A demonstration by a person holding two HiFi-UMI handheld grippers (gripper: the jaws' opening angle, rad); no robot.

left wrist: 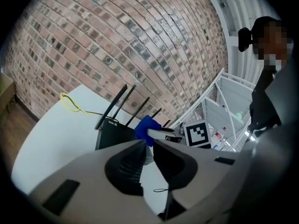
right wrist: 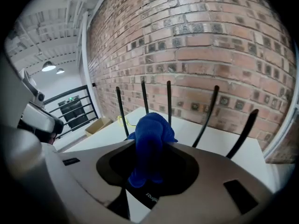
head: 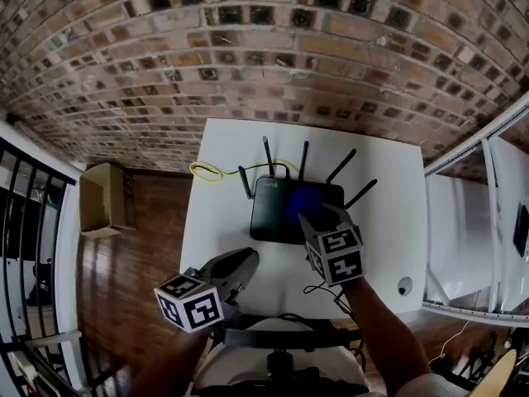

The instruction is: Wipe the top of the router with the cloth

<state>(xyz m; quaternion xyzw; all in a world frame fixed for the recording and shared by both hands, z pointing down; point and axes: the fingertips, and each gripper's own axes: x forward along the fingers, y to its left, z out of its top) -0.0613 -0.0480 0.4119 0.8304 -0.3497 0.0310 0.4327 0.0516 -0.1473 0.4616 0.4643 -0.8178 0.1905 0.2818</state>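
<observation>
Lying crosswise, router [head: 273,218] points antennas [head: 268,155] seemingly toward brick wall [head: 248,56].

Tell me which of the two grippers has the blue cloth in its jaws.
The right gripper: the blue cloth is pinched between its jaws over the router, while the left gripper holds nothing.

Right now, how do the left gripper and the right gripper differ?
The right gripper is shut on the blue cloth; the left gripper has its jaws slightly apart with nothing between them. The right gripper is over the black router; the left gripper sits off it, near the front edge of the white table. Both carry a marker cube.
</observation>
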